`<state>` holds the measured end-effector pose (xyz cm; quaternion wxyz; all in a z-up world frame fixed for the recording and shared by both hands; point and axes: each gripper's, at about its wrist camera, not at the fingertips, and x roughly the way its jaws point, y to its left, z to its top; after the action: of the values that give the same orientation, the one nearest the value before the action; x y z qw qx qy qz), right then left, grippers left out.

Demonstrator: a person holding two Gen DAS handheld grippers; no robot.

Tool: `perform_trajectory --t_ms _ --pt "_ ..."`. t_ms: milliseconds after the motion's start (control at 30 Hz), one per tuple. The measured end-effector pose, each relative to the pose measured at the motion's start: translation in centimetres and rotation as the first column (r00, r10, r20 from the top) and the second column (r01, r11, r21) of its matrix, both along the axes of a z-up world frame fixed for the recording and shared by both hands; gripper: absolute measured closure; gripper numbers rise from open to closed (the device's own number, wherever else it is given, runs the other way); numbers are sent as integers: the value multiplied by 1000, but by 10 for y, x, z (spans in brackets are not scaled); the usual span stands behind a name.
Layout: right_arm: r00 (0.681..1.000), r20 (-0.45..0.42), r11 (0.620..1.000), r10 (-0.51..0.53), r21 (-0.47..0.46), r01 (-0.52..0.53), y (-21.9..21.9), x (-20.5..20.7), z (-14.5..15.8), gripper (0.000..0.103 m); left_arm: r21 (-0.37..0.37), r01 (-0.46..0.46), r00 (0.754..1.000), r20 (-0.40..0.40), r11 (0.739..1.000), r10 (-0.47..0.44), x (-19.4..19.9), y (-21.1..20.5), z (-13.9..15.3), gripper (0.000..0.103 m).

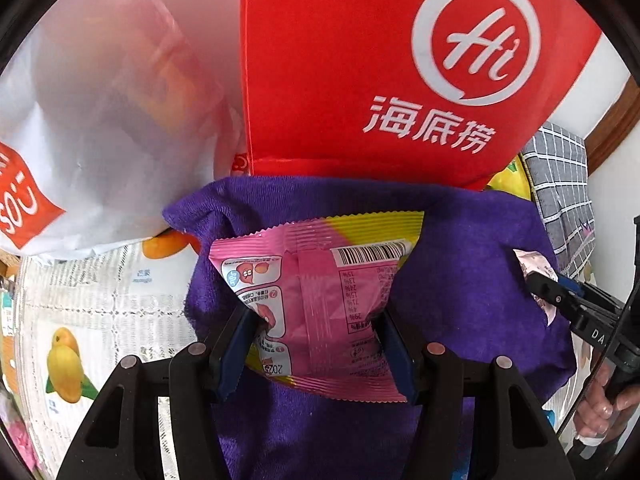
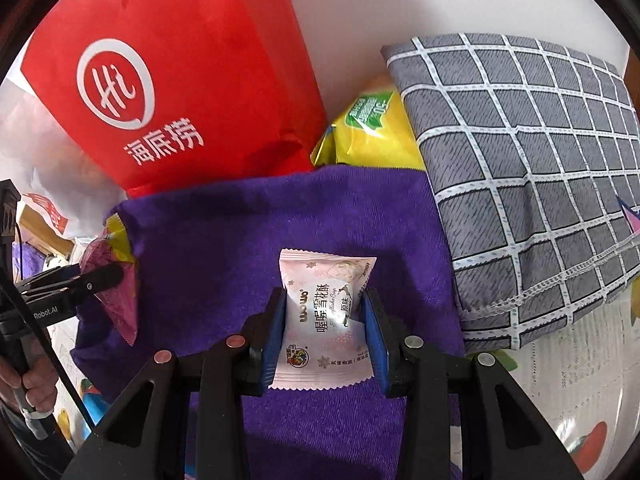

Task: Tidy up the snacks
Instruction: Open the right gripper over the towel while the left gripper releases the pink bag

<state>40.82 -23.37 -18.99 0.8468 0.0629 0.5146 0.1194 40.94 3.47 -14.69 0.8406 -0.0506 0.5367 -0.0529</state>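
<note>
Left wrist view: the left gripper (image 1: pixel 316 344) clamps a pink and yellow snack packet (image 1: pixel 320 300) between its blue pads, barcode side up, above a purple towel (image 1: pixel 460 280). Beyond the towel's far edge stands a red bag (image 1: pixel 360 80) with a white round logo, and to its left a white plastic bag (image 1: pixel 100 120). A fruit-print tablecloth (image 1: pixel 80 320) shows on the near left. At the right edge the right gripper (image 1: pixel 540 288) comes in from the side, pinching a pale wrapper, with a hand (image 1: pixel 600 408) on its handle.

In the right wrist view the right gripper (image 2: pixel 324 328) grips a small pale pink candy packet (image 2: pixel 326 320) by its two sides, printed face up, over the same purple towel (image 2: pixel 240 232). A grey checked cloth (image 2: pixel 520 160) lies on the right, its near left corner overlapping the towel. A yellow snack bag (image 2: pixel 372 132) sits at the far side between that cloth and the red bag (image 2: pixel 180 60). On the left the left gripper (image 2: pixel 108 276) holds its pink packet (image 2: pixel 116 308).
</note>
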Motion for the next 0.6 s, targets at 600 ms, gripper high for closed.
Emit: perform_trajectory --t_ms 600 --pt "998 58 999 34 -3 -34 8 -13 25 36 -45 9 999 35 999 -7 -14 3 17 21"
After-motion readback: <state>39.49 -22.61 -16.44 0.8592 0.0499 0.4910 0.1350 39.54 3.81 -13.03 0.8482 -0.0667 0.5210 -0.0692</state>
